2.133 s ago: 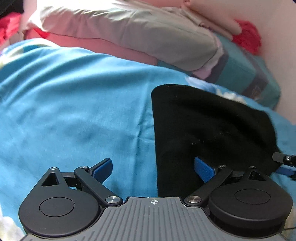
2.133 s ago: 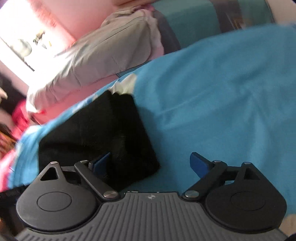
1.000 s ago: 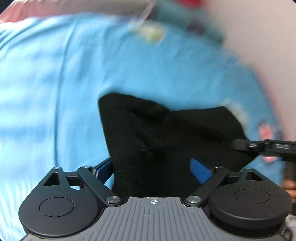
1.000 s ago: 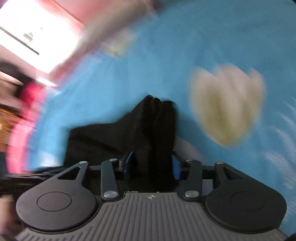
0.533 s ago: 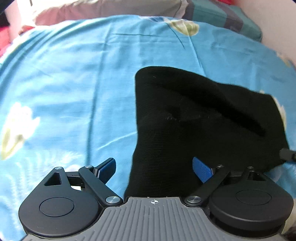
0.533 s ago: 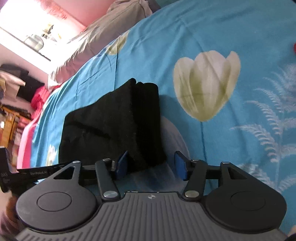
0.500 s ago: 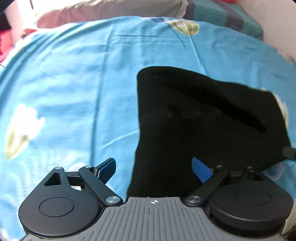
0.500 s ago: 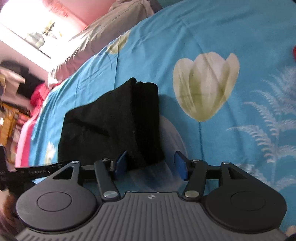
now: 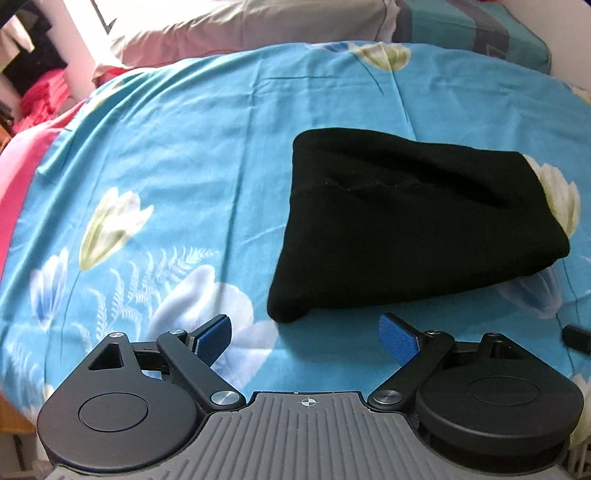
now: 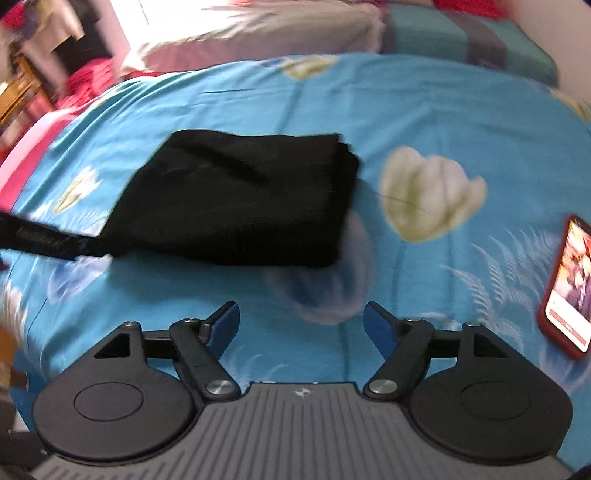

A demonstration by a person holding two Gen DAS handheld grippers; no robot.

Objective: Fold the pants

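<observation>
my left gripper (image 9: 304, 338) is spread wide and holds nothing, with the near edge of the black pants (image 9: 406, 229) lying just ahead of its blue fingertips (image 9: 399, 338) and not touching them. my right gripper (image 10: 301, 326) is spread too and empty, a strip of bare bedsheet (image 10: 424, 110) between it and the garment. the pants sit as a compact folded bundle on the blue floral sheet, stacked layers showing along the right-hand edge in the right wrist view, so i judge the folding is done or nearly so, and both claws stand off so as not to drag the bundle open. a red-cased phone (image 10: 565, 284) lies well off to my right, screen up, apart from the cloth. pillows (image 9: 240, 26) are piled at the far end of the bed. the right view is smeared, so fine creases in the fabric are hard to read.
</observation>
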